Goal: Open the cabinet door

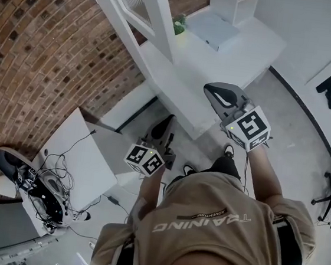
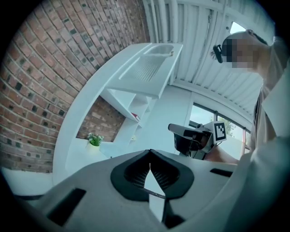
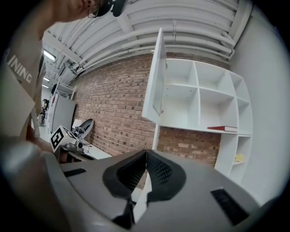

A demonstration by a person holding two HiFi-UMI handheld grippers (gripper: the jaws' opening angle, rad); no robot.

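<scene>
**Head view.** I logged the left hand-held gripper [image 1: 168,123] low, beside the front of the white worktop [image 1: 245,55]. The right hand-held gripper [image 1: 213,93] was higher, near the worktop's front edge and apart from the left one. One small potted plant [image 1: 179,23] stood on the worktop by the brick wall [image 1: 43,55]. One side table [image 1: 84,167] carrying loose cables stood off to the left.

**Left gripper view.** I noted its jaws together at the tips, with nothing between them. The plant was ahead to the left and the right hand-held gripper ahead to the right.

**Right gripper view.** I noted its jaws closed tip to tip on nothing. The cabinet door [image 3: 156,77] stood swung open, nearly edge-on, at the left end of the white cabinet [image 3: 199,99] on the brick wall. One red book [image 3: 222,128] lay flat on a shelf. One yellow item [image 3: 239,157], too small to identify, sat in a lower right compartment.
</scene>
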